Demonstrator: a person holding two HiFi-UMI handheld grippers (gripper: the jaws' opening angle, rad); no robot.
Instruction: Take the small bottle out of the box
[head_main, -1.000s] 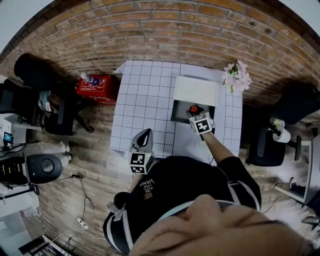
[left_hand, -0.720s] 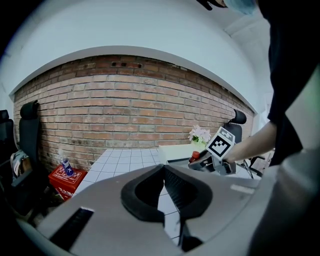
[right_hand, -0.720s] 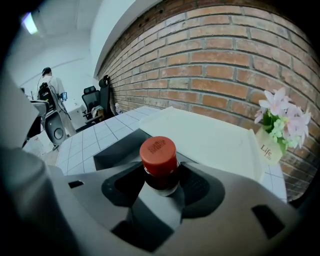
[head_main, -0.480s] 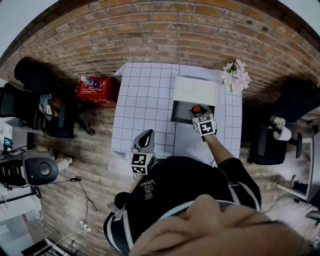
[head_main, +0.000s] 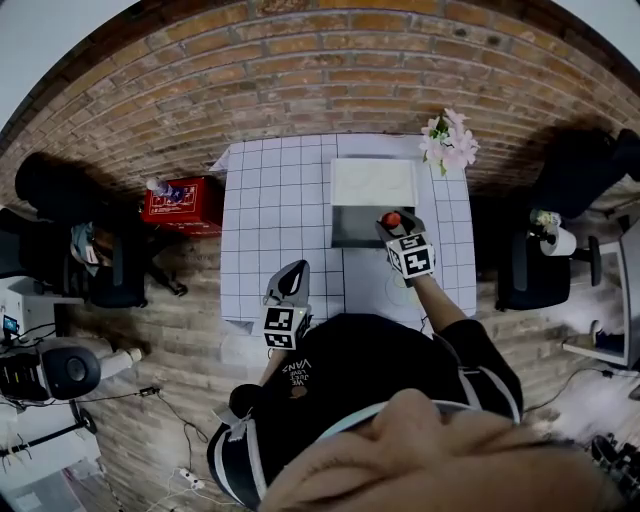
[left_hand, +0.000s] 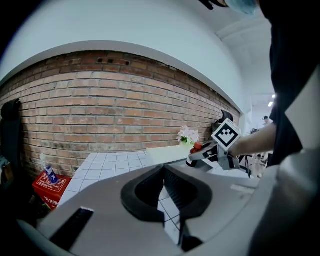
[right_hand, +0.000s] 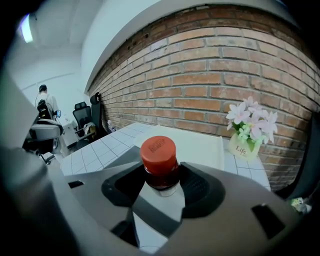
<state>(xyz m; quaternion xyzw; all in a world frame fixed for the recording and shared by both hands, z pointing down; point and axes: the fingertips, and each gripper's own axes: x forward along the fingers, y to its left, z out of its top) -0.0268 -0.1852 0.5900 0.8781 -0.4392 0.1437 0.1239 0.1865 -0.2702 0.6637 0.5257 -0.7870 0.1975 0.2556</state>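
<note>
Head view: the small bottle (head_main: 390, 220) stands upright in the right tool (head_main: 396, 229). Its long axis is close to vertical, so only its top faces the camera. It is over the 3 o'clock side of the dark open box (head_main: 352, 230), whose white lid (head_main: 373, 182) lies back at the box's 12 o'clock. Whether the bottle's base is clear of the box cannot be told here. The right forearm (head_main: 437, 300) reaches out from the body at 5 o'clock toward 11 o'clock, with the tool's marker cube turned upward. The left tool (head_main: 293, 272) is held at the near edge of the gridded surface (head_main: 275, 200), at the box's 8 o'clock, and points toward 12 o'clock. Flowers (head_main: 447, 140) stand at the box's 1 o'clock.

Left gripper view: the left tool's jaw tips meet with nothing between them. At 2 o'clock, well apart from it, the right tool carries the bottle roughly upright, cap uppermost, beside the lid.

Right gripper view: both jaws clamp the bottle's neck just under its red cap (right_hand: 158, 150), and the cap points up. The bottle's body is hidden below the jaws. The lid lies beyond at 12 o'clock, and the flowers are at 2 o'clock in front of the brick wall (right_hand: 210, 65).
</note>
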